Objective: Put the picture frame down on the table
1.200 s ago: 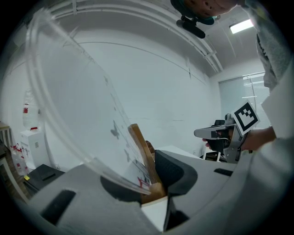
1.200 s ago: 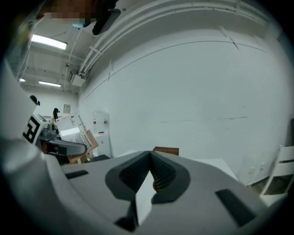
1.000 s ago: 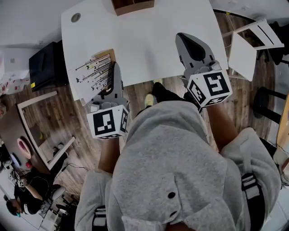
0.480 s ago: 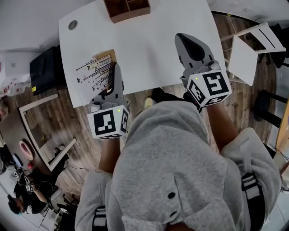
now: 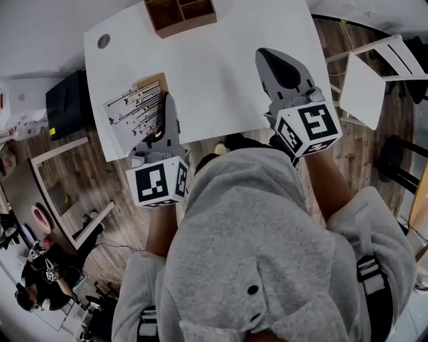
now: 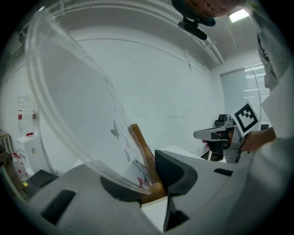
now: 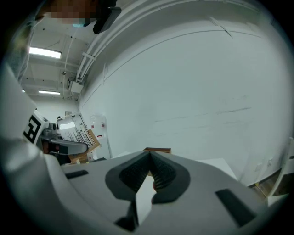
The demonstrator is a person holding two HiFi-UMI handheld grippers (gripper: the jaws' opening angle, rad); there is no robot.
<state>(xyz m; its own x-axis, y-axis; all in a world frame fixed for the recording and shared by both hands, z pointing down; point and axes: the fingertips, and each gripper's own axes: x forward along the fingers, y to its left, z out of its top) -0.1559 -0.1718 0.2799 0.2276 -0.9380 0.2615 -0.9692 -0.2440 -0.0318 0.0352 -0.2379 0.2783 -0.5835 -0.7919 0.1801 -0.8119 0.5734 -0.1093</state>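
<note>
The left gripper (image 5: 170, 110) is clamped on the frame (image 5: 137, 110), gripping its near right edge. In the left gripper view the jaws pinch the frame's lower wooden corner (image 6: 154, 189), and the frame rises from them up and to the left, its clear pane (image 6: 78, 105) in front of the wooden back. From the head view the frame hangs over the table's (image 5: 221, 73) near left corner, its printed face turned upward and tilted. Whether it touches the tabletop cannot be told.

The right gripper (image 5: 274, 63) hovers over the table's right side, well apart from the frame. Its jaws are closed together with nothing between them, the ribbed pads (image 7: 161, 172) meeting at the tips.

A wooden box (image 5: 180, 13) with compartments sits at the table's far edge, and in the right gripper view it shows just beyond the jaw tips. A white chair (image 5: 371, 70) stands on the wood floor to the table's right. The person's grey hoodie (image 5: 254, 254) fills the lower part of the head view.
</note>
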